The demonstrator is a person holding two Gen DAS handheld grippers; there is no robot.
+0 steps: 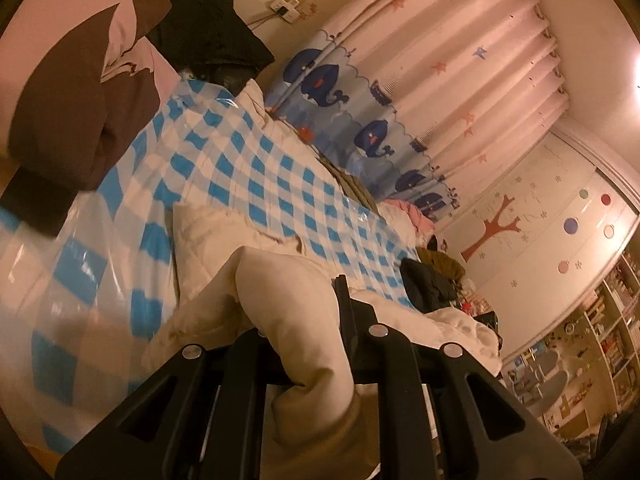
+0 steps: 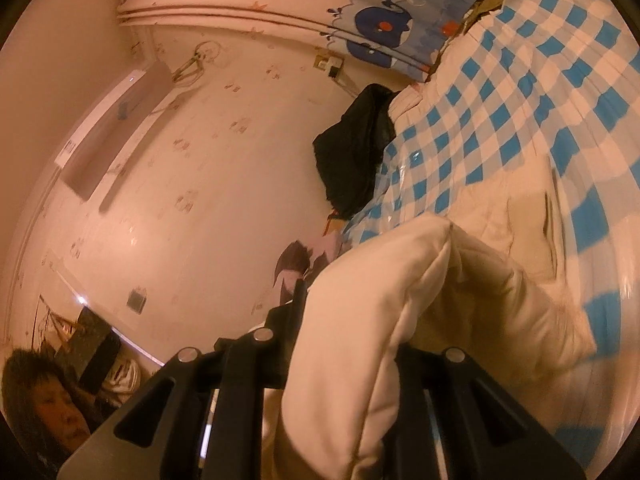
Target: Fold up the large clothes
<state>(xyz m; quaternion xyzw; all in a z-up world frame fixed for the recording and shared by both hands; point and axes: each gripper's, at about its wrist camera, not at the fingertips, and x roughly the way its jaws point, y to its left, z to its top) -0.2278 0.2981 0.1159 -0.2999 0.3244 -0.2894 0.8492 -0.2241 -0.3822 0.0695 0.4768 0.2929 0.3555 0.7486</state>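
A large cream padded garment [image 1: 224,236] lies on a bed covered with a blue-and-white checked plastic sheet [image 1: 256,168]. My left gripper [image 1: 308,320] is shut on a fold of the cream garment, which bulges up between the black fingers [image 1: 344,296] and hangs down over the frame. My right gripper [image 2: 344,320] is shut on another thick fold of the same garment [image 2: 400,280] and holds it raised above the checked sheet [image 2: 520,80]. The right-hand finger is hidden under the cloth in both views.
A brown and pink quilt [image 1: 72,80] and a black garment [image 1: 212,28] lie at the head of the bed. More clothes [image 1: 432,280] are piled at the far end. A whale-print curtain [image 1: 360,120] runs alongside. A person's face [image 2: 44,404] is at lower left.
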